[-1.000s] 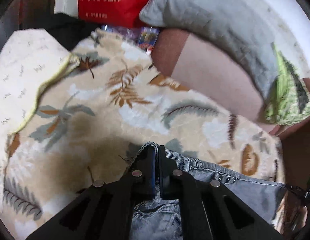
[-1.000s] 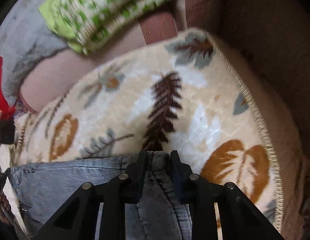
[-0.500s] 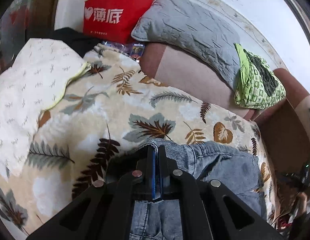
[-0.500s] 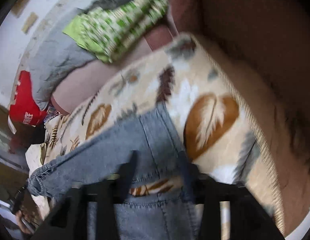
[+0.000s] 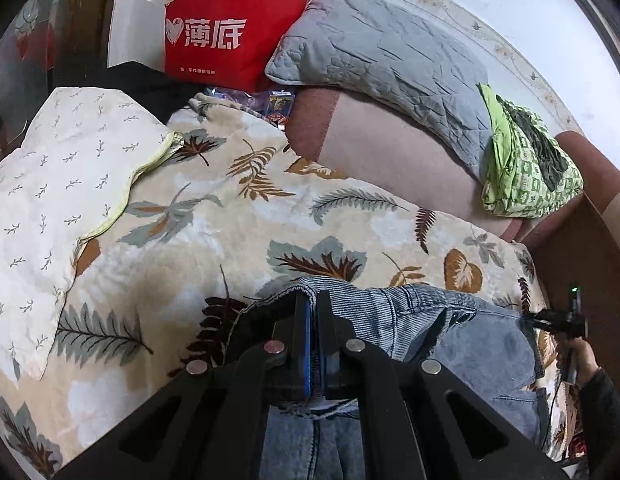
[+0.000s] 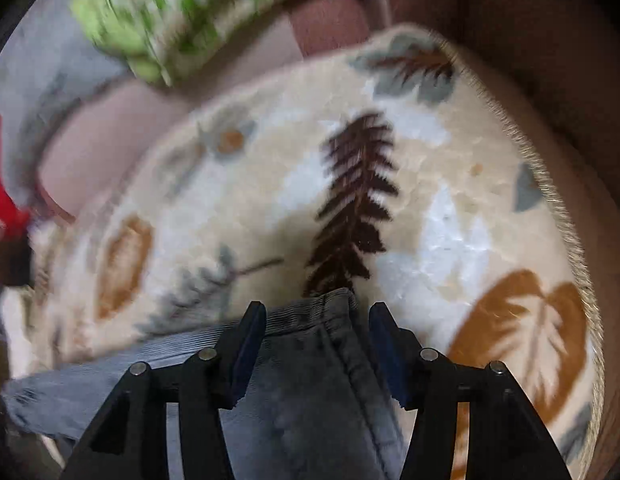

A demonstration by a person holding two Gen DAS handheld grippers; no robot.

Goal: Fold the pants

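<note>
Grey-blue denim pants (image 5: 461, 336) lie on a cream blanket with a leaf print (image 5: 214, 232). My left gripper (image 5: 313, 304) is shut on the pants' waistband at its left corner. In the right wrist view my right gripper (image 6: 317, 316) is open, its fingers on either side of the waistband's right corner (image 6: 325, 320) without pinching it. The right gripper also shows at the far right of the left wrist view (image 5: 565, 320), held by a hand.
A grey pillow (image 5: 389, 60) and a green patterned cloth (image 5: 525, 168) rest on the sofa back. A red bag (image 5: 234, 20) stands behind. A white leaf-print cushion (image 5: 50, 216) lies to the left. The blanket's fringed edge (image 6: 565, 216) runs along the right.
My right gripper has opened and let go of the waistband, which now lies on the blanket. My left gripper stays shut on the pants and has risen a little.
</note>
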